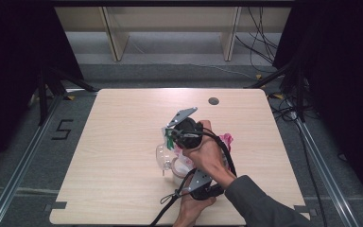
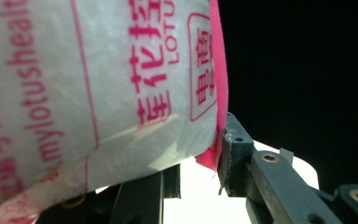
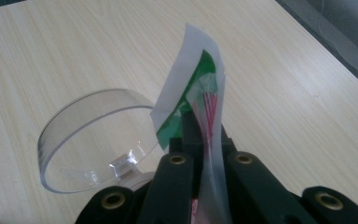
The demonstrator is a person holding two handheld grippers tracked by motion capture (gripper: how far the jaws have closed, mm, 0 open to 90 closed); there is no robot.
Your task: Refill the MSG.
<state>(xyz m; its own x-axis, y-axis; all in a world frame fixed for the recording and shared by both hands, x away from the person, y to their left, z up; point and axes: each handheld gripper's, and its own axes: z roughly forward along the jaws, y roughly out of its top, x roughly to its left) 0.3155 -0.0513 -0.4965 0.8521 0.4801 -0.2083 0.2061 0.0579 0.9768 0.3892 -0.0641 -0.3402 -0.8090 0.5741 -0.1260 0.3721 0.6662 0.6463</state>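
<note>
A white plastic bag [image 2: 98,93] with pink print sits between the jaws of my left gripper [image 2: 193,163], which is shut on its lower end; a pink edge touches the right-hand jaw. In the high view this bag [image 1: 183,165] lies at the table's middle, with the left gripper [image 1: 189,178] just below it near the front edge. My right gripper [image 3: 200,135] is shut on a thin white flap [image 3: 191,79] of the bag with green and pink print. A clear round plastic container [image 3: 93,135] stands just left of it on the table. From above, the right gripper [image 1: 172,137] points down-left over the container [image 1: 163,158].
The light wooden table [image 1: 123,142] has a dark round hole [image 1: 213,100] near its far edge. A pink bit of bag [image 1: 227,139] shows right of the hands. Metal rails, stands and cables flank the table, and a wooden shelf stands behind it.
</note>
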